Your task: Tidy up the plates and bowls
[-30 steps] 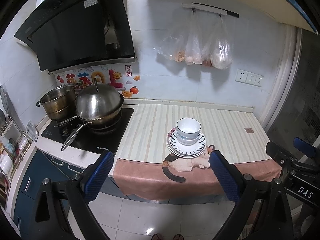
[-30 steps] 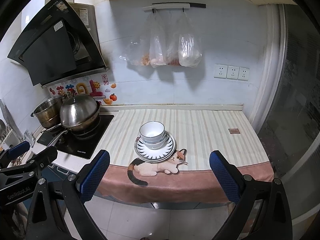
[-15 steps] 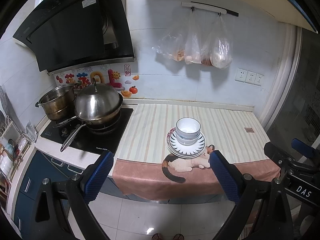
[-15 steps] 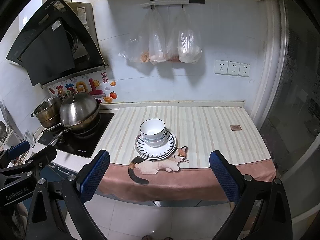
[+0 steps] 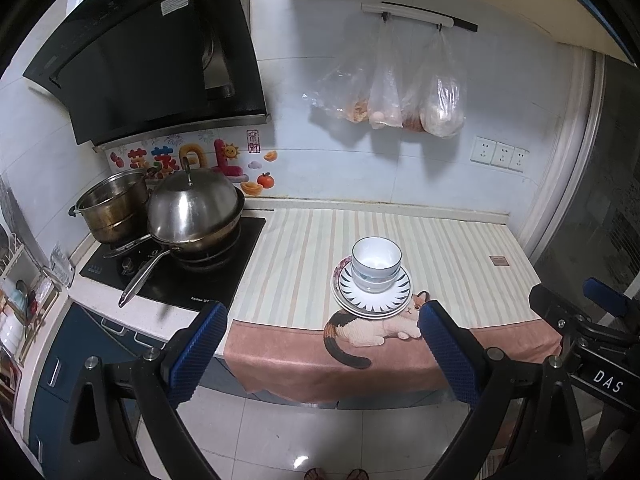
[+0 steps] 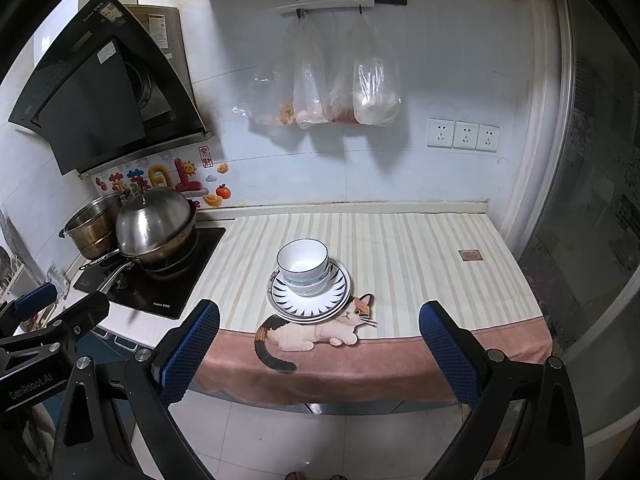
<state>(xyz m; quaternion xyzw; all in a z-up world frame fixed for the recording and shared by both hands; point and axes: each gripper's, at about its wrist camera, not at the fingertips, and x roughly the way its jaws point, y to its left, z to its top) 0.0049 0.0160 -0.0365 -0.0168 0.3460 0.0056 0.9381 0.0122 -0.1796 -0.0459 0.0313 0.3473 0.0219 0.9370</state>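
Both our tongs hang back from the counter, off its front edge and over the floor: the left gripper (image 5: 320, 344) has its blue pads spread wide with nothing between them, and the right gripper (image 6: 320, 344) is released the same way, empty. The dishes sit well ahead of us on the striped cloth (image 5: 440, 248), near the front of the counter, just behind the printed cat (image 6: 320, 330). White bowls (image 6: 303, 266) are nested one inside another, and they rest on the stack of plates (image 6: 340, 286) with the striped rim; a patterned plate peeks out at the left of the pile. To the left, well apart from the dishes, the stove (image 5: 200, 280) carries a lidded pan (image 5: 194, 208) and a pot (image 5: 112, 208). We judge that no dish is in hand, so this is either the very start or the close of the tidying; we cannot tell which. If more is to be done, the next move calls for bringing one gripper in level with the bowls' rim and closing gently on the wall.
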